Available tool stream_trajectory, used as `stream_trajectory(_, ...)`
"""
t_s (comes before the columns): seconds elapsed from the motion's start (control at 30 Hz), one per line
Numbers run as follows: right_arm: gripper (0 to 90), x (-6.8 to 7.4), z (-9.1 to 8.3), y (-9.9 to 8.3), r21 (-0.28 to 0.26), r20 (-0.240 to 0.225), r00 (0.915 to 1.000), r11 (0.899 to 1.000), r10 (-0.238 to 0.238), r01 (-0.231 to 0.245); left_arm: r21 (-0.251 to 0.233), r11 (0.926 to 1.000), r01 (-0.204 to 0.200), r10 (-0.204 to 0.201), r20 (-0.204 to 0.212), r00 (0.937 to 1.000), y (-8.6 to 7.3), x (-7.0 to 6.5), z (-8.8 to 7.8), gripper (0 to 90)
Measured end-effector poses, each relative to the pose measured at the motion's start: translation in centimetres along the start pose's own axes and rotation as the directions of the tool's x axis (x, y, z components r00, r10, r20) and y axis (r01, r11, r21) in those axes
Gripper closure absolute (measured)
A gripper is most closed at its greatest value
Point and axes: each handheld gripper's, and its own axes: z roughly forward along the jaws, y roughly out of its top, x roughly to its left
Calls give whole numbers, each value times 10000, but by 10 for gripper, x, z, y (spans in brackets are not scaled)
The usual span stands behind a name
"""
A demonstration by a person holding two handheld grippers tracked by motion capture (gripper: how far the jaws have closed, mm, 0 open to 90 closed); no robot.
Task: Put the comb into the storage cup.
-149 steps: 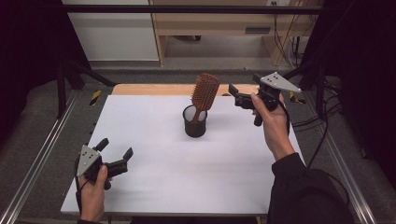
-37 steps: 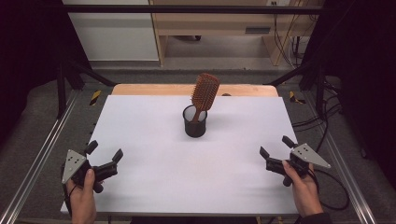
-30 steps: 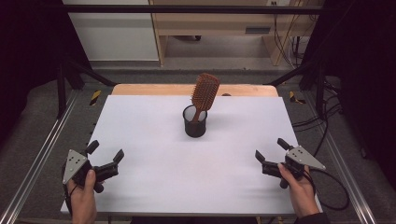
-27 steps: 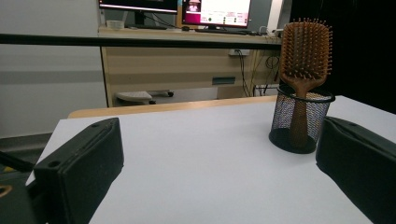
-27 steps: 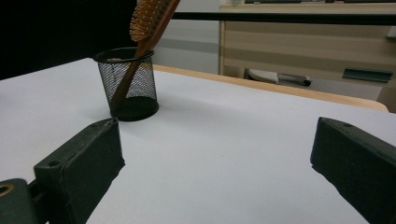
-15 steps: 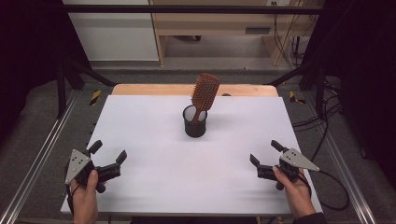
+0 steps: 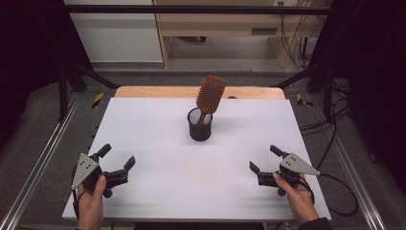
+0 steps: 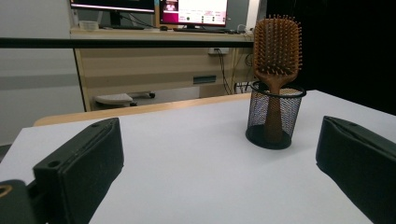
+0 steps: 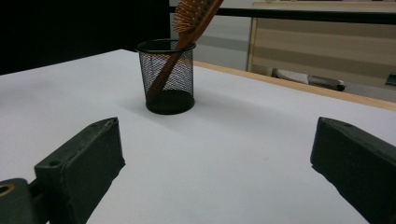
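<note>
Item: wooden hairbrush (image 7: 209, 97), handle down in a black mesh cup (image 7: 199, 125), bristled head leaning toward the desk's far right. Cup stood upright on the white desk (image 7: 158, 124), centred, nearer the far edge.

Left gripper (image 7: 116, 165): held in a hand at the near left corner of the desk, fingers (image 8: 81, 163) spread wide, nothing between them, aimed toward the cup and well apart from it.

Right gripper (image 7: 265, 161): held at the near right corner, fingers (image 9: 84, 158) likewise spread and empty, well apart from the cup.

Wooden edge (image 7: 191, 92) showed beyond the white surface.
</note>
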Motion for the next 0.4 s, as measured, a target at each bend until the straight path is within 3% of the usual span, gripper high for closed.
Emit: stream_trajectory(0.4, 26, 5, 15, 1, 26, -237, 9995, 9997, 228, -227, 100, 9999, 70, -70, -57, 10000, -3, 0, 3, 12)
